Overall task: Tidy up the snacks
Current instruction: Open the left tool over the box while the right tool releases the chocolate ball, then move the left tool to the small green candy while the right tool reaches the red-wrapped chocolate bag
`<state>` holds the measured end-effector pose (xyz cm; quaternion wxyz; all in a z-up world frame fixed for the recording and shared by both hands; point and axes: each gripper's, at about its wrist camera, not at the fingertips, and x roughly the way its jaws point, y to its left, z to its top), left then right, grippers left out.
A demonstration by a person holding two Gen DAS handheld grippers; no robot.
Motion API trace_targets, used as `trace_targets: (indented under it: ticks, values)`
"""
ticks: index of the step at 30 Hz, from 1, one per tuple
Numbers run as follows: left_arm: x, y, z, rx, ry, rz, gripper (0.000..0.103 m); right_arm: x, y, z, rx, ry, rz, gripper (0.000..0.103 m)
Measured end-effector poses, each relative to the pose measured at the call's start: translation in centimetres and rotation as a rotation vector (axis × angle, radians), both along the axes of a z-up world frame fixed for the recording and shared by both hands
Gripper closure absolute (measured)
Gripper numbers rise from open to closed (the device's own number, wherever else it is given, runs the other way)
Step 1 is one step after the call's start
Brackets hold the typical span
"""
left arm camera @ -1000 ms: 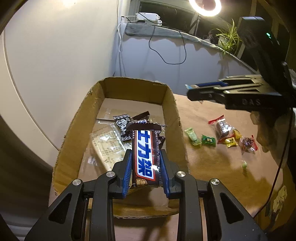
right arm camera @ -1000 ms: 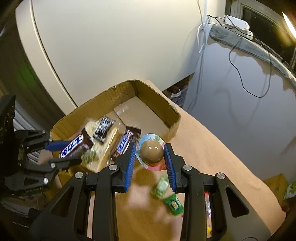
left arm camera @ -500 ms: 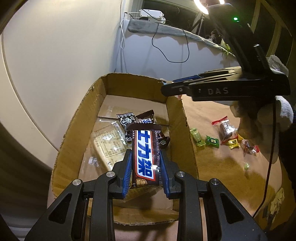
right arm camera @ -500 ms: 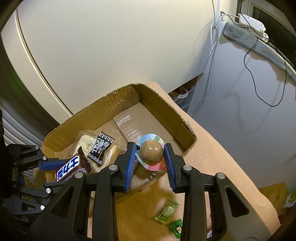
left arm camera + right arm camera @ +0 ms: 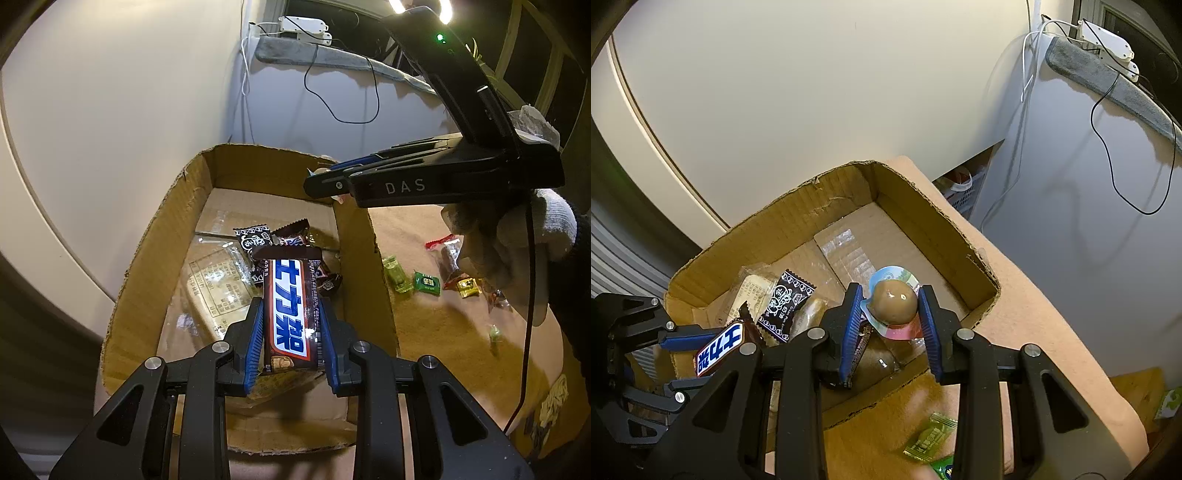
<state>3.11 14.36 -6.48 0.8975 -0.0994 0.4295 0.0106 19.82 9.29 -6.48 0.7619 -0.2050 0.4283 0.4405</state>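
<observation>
Left gripper (image 5: 291,328) fingers clamp the bar (image 5: 290,314), long axis along the fingers, over the box (image 5: 147,266) near edge. Right gripper (image 5: 891,321) fingers clamp the jelly cup (image 5: 894,304) above the box's right side. Both need only open; loose candies (image 5: 426,282) remain on the table (image 5: 443,332).

Between your left jaws, the brown chocolate bar (image 5: 291,314) carries white-and-blue characters "士力架". Up right of them, the black right gripper's body (image 5: 436,184) reads "DAS".
</observation>
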Motion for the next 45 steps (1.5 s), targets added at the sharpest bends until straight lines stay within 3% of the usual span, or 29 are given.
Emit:
trace_targets:
  ticks: [7,9,11,26,39,45]
  values:
    - [0.1,-0.2,0.1,0.002,-0.007,0.0,0.072,-0.1,0.1,0.1,0.001,-0.01,0.002,0.069]
    - [0.2,-0.2,0.1,0.001,-0.007,0.002,0.072,-0.2,0.1,0.3,0.005,-0.019,0.002,0.051]
    - [0.2,-0.2,0.1,0.0,-0.008,0.002,0.072,-0.4,0.0,0.5,0.013,-0.029,0.004,0.045]
    - [-0.6,-1.7,1.2,-0.007,-0.03,-0.021,0.072,-1.4,-2.4,1.5,0.024,-0.038,-0.022,0.043]
    - [-0.5,-8.4,1.6,-0.03,-0.038,-0.162,0.072,-2.8,-13.7,3.1,0.04,-0.052,-0.149,0.042]
    - [-0.1,-12.8,1.3,-0.047,-0.021,-0.25,0.072,-3.5,-20.6,2.9,0.034,-0.055,-0.227,0.032]
